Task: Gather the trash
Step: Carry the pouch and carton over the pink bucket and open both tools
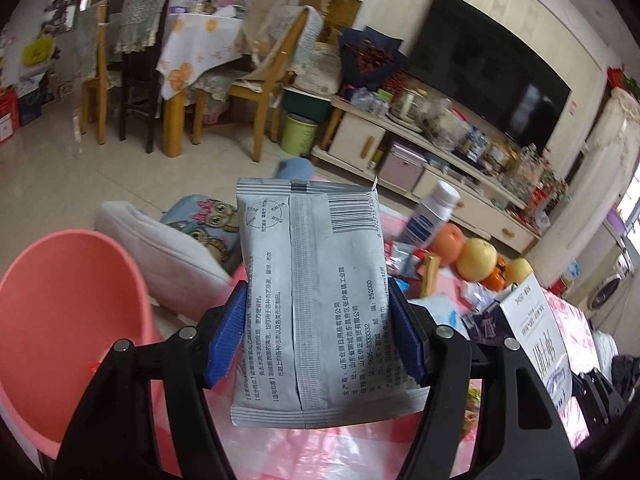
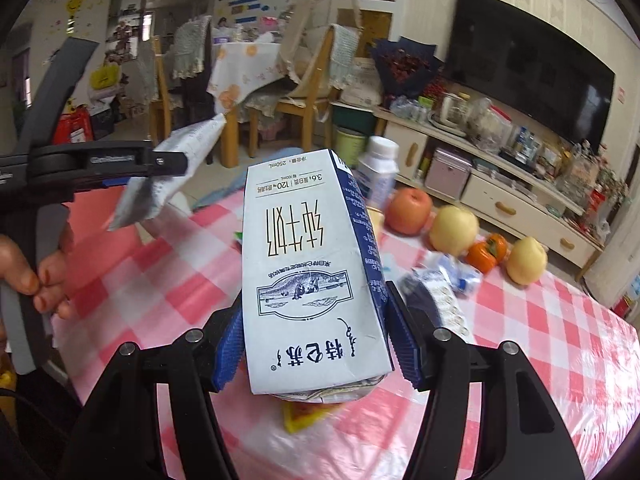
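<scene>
My left gripper (image 1: 318,336) is shut on a grey foil packet (image 1: 312,300) with printed text and holds it above the table edge, beside a pink bin (image 1: 68,320) at the lower left. The same packet (image 2: 168,176) and left gripper (image 2: 160,164) show at the left in the right wrist view. My right gripper (image 2: 314,348) is shut on a white and blue milk carton (image 2: 312,272), held above the pink checked tablecloth (image 2: 160,280). Loose wrappers (image 2: 444,284) lie on the table to the right of the carton.
A white bottle (image 2: 378,168), an apple (image 2: 410,210), two yellow pears (image 2: 454,230) and persimmons (image 2: 486,256) sit at the table's far side. A yellow wrapper (image 2: 304,416) lies under the carton. A printed paper stand (image 1: 536,336) stands at the right. Cushions (image 1: 168,248) lie beyond the bin.
</scene>
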Demonstrator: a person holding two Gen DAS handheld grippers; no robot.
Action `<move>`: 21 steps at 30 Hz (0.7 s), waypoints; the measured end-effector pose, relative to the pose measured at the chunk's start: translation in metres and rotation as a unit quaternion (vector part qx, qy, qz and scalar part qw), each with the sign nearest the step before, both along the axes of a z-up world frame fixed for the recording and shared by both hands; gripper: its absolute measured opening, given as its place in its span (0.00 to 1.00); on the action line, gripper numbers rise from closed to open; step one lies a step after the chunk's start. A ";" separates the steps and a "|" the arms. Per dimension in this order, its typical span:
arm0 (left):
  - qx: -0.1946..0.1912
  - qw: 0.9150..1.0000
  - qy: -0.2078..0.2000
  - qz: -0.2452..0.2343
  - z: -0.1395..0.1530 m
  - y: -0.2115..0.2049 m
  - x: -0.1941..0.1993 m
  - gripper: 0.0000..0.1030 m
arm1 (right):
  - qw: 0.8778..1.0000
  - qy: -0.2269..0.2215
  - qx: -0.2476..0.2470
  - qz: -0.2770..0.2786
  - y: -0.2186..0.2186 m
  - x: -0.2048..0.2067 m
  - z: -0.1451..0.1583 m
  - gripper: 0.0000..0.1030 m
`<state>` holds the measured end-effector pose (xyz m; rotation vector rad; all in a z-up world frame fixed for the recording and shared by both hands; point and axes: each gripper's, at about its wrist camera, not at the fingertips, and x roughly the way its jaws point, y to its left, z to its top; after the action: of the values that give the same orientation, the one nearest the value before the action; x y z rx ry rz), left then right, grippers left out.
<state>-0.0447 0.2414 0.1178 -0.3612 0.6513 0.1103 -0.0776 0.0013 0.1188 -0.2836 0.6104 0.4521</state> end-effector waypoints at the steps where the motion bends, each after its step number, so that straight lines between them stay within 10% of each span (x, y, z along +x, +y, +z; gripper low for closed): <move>1: -0.002 1.000 -0.001 0.010 0.001 0.008 -0.003 0.65 | 1.000 -0.002 -0.003 0.013 0.013 -0.003 0.003 0.61; 21: -0.078 0.957 0.041 0.278 -0.020 0.202 -0.078 0.66 | 0.971 -0.009 -0.100 0.215 0.245 -0.037 0.001 0.62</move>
<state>-0.1227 0.4434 0.0981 -0.6895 0.6267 0.6170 -0.1149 0.2464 0.1194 -0.6174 0.5761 0.8056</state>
